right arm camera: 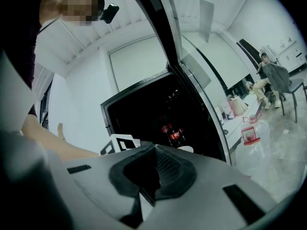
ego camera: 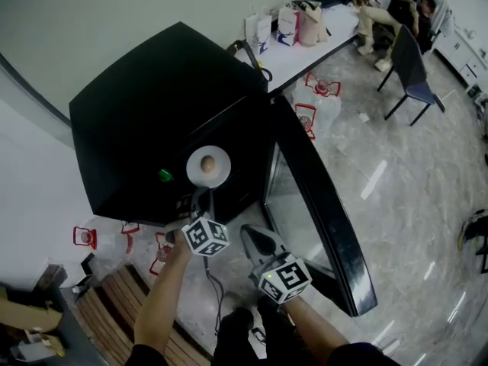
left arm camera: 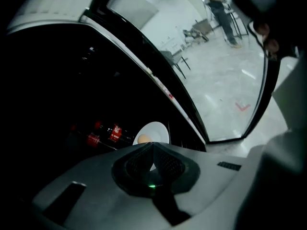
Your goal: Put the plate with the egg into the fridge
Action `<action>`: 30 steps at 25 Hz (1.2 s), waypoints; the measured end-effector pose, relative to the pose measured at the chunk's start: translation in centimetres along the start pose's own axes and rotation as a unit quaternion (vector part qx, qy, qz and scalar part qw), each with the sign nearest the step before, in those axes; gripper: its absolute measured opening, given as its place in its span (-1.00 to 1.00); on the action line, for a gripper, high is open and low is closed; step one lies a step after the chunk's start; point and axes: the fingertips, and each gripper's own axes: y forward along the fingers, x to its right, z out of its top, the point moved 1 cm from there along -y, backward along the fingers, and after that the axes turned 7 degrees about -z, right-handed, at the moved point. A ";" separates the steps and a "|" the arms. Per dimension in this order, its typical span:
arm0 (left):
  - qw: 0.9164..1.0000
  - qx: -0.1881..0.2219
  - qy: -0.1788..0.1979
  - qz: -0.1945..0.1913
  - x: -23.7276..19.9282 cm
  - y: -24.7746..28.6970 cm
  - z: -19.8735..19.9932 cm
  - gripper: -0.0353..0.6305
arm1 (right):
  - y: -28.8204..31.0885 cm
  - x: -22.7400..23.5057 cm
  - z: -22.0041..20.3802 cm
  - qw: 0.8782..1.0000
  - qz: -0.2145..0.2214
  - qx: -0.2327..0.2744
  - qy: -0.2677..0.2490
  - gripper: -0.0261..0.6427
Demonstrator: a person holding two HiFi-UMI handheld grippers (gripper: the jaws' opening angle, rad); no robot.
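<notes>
A white plate (ego camera: 207,166) with a brown egg (ego camera: 207,164) on it hangs in front of the open black fridge (ego camera: 152,105). My left gripper (ego camera: 204,197) is shut on the plate's near rim. In the left gripper view the plate (left arm camera: 156,131) and egg (left arm camera: 142,139) show just past the closed jaws of the left gripper (left arm camera: 152,150), with the dark fridge inside behind. My right gripper (ego camera: 255,239) sits lower right of the left one, shut and holding nothing. Its own view shows the right gripper (right arm camera: 154,150) facing the fridge opening.
The glass fridge door (ego camera: 320,197) stands open at the right. Cola bottles (left arm camera: 108,134) lie inside the fridge. Water jugs (ego camera: 316,101) stand beside the fridge under a white table (ego camera: 305,48) with bags. A chair (ego camera: 412,67) stands at the far right.
</notes>
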 end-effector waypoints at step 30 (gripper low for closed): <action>0.900 0.296 -0.298 -0.119 16.0 -36.5 15.5 -0.87 | -27.4 0.1 10.2 0.963 -0.208 0.023 -0.170 -0.15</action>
